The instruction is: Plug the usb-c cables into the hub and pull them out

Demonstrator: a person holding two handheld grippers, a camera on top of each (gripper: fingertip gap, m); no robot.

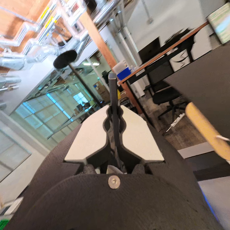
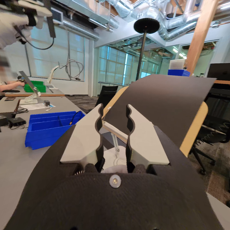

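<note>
My left gripper (image 1: pixel 114 107) is shut on a slim dark grey hub (image 1: pixel 113 89), which sticks out past the fingertips, raised in the air and tilted. In the right wrist view the left gripper (image 2: pixel 37 16) shows blurred at the top left, held by a gloved hand. The hub (image 2: pixel 51 27) points down from it, and a black cable (image 2: pixel 41 46) hangs in a loop from the hub. My right gripper (image 2: pixel 114 108) is open and empty above the grey table (image 2: pixel 14 155). A black cable with an orange-tipped plug (image 2: pixel 73 119) hangs over the rim of a blue bin (image 2: pixel 49 131).
A black board (image 2: pixel 168 105) on a tan backing leans on a white stand (image 2: pixel 115 140) just ahead of my right gripper. A black chair (image 2: pixel 107 94) stands behind it. Green bins (image 2: pixel 34 85), a small desk lamp (image 2: pixel 29 98), black adapters (image 2: pixel 16 122) and a person's arm (image 2: pixel 11 85) are at the left. Tip to tip, the grippers are about 45 cm apart.
</note>
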